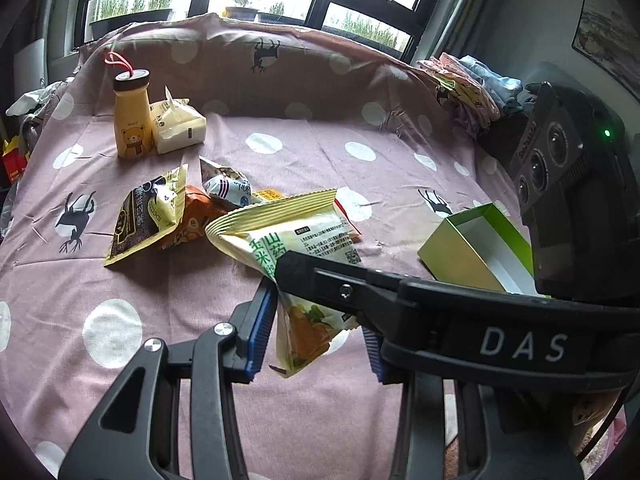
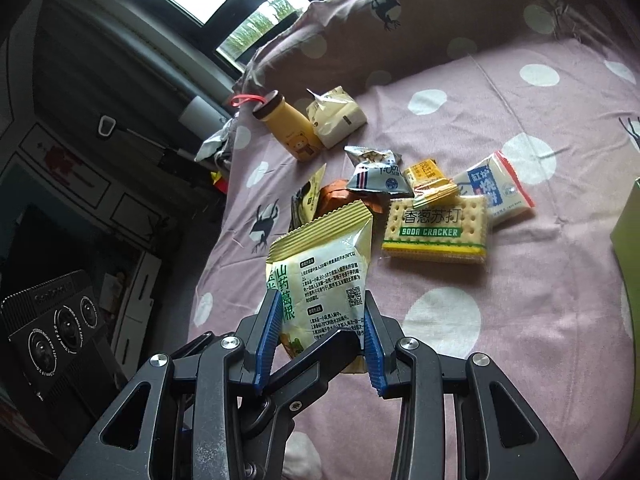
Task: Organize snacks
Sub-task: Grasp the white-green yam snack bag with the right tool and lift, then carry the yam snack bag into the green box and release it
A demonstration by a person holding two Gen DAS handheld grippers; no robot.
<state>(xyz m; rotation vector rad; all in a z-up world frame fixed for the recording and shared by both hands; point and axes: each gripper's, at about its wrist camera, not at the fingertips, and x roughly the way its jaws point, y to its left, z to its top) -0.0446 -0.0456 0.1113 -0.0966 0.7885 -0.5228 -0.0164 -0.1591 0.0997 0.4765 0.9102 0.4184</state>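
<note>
A pale yellow-green snack packet hangs above the pink dotted cloth, held from two sides. My left gripper is shut on its lower end, blue pads at either edge. My right gripper is shut on the same packet, pads pressing its sides. In the left wrist view a black finger of the right gripper crosses in front of the packet. An open green box lies to the right on the cloth. Loose snacks stay behind: a soda cracker pack, a blue-white packet, a black-yellow packet.
A yellow bear bottle stands at the far left beside a cream packet. An orange packet and a grey-blue packet lie in the pile. Folded clothes sit at the back right. The cloth rises into a padded back under the window.
</note>
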